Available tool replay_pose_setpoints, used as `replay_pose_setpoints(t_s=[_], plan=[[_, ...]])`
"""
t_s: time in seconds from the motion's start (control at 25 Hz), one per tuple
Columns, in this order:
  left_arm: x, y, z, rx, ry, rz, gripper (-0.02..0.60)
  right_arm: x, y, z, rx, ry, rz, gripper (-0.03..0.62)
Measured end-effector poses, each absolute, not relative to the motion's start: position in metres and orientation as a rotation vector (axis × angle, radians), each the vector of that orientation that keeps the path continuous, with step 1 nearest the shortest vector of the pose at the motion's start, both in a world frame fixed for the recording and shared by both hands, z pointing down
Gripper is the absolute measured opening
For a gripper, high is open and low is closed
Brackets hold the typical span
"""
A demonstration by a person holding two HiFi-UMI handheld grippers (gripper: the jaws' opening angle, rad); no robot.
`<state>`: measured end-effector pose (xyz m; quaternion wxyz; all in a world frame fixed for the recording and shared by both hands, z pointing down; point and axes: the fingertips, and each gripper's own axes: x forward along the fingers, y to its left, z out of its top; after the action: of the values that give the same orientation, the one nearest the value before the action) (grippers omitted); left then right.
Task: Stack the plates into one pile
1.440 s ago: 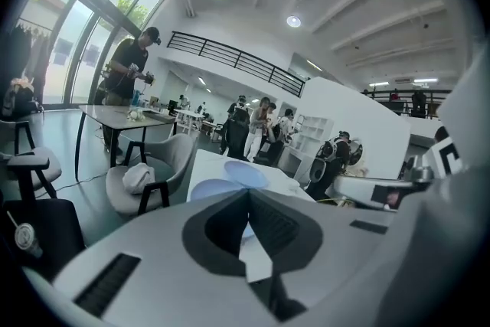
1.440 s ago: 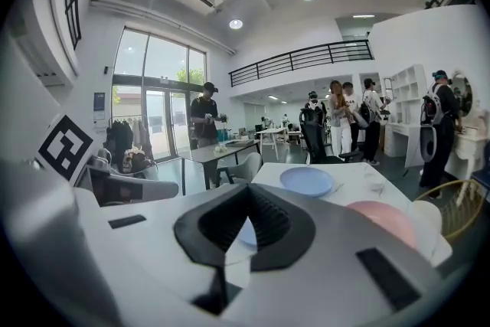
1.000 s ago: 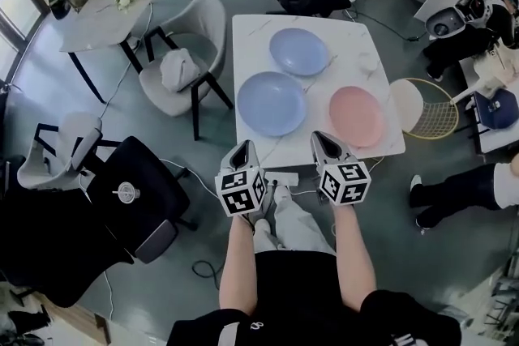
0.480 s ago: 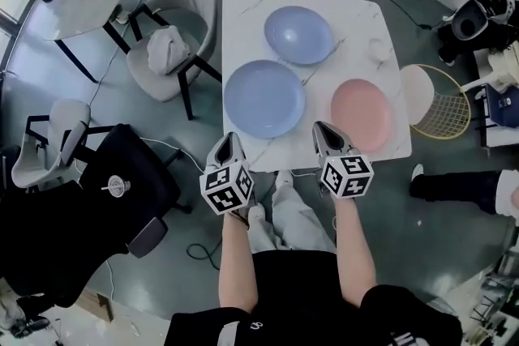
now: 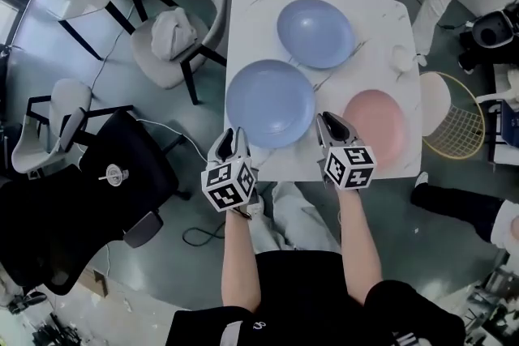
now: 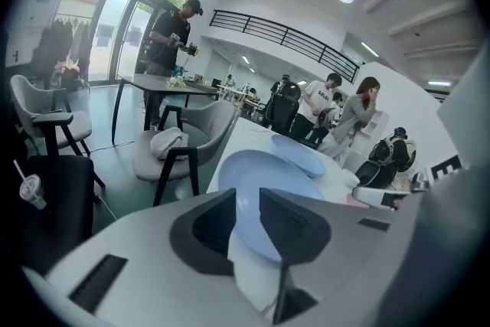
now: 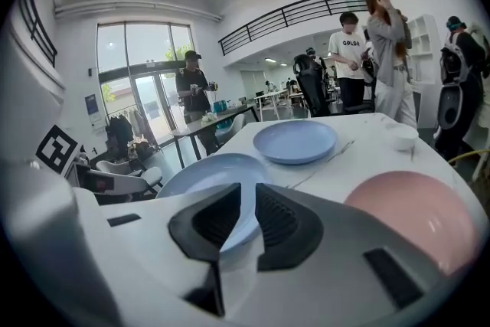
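Note:
Three plates lie apart on the white marble table (image 5: 251, 4): a near blue plate (image 5: 270, 103), a far blue plate (image 5: 315, 32) and a pink plate (image 5: 375, 128) at the right. My left gripper (image 5: 234, 137) hovers at the table's near left corner, just short of the near blue plate (image 6: 260, 168); its jaws are opening with nothing between them. My right gripper (image 5: 330, 124) sits between the near blue plate (image 7: 203, 174) and the pink plate (image 7: 417, 214). Its jaws are also opening, empty. The far blue plate (image 7: 295, 140) lies beyond.
A small white cup (image 5: 403, 57) stands at the table's right edge. A grey chair (image 5: 174, 28) holding a cloth is left of the table, a black office chair (image 5: 105, 198) nearer left, a wire basket (image 5: 450, 126) at right. People stand beyond the table.
Both grippers have moved forward to the table's near edge, close to the near blue plate. The head view has shifted so the table sits nearer and more to the right.

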<state>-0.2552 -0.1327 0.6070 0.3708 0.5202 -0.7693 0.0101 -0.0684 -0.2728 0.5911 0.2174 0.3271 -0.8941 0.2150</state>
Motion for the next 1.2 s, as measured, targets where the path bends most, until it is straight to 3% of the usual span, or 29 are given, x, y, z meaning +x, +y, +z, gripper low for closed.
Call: replay_pose_setpoints(t_s=[0.28,0.76,1.2], plan=[[-0.265,-0.141,0.63,1.231,-1.985,0.06,0.142,-0.086,-0.297,0.621,0.854,-2.418,0.634,0.143],[-0.275,-0.153,0.639,1.151,-2.041,0.073,0.138,-0.099,-0.323,0.658,0.832,-2.306,0.699,0.143],[-0.273,-0.147,0.652,1.048,-2.056,0.12,0.125,-0.098,-0.329,0.666,0.811,-2.29,0.774,0.034]])
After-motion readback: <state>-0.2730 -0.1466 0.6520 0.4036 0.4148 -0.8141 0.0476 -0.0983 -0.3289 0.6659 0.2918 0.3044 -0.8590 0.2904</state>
